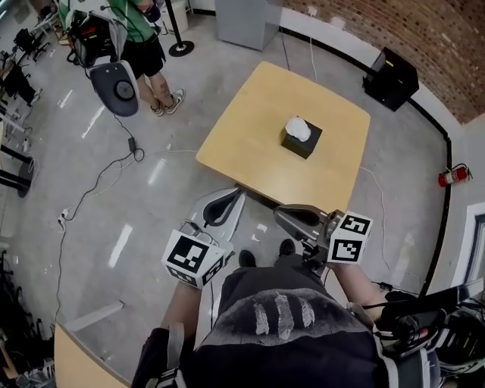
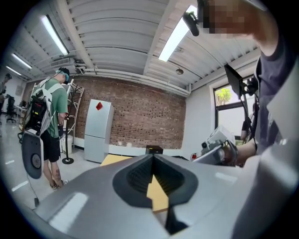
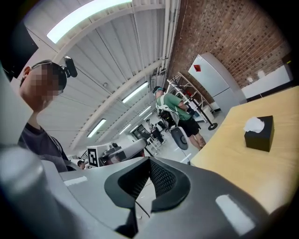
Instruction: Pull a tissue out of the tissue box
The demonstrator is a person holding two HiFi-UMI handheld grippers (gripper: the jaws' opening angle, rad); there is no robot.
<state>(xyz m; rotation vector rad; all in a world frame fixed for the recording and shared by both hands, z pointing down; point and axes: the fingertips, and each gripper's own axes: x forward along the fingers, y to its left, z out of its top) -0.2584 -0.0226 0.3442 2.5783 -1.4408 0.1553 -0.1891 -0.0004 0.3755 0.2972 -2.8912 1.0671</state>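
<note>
A black tissue box stands on the square wooden table, with a white tissue sticking out of its top. Both grippers hang short of the table's near edge, close to my body. My left gripper is shut with nothing in it, and its jaws meet at the tip. My right gripper is also shut and empty, its pads pressed together. In the right gripper view the tissue box and tissue lie far off to the right on the table.
A person in a green shirt stands at the far left beside a stanchion base. Behind the table stands a grey cabinet. A black case and a fire extinguisher sit along the brick wall. Cables trail across the floor.
</note>
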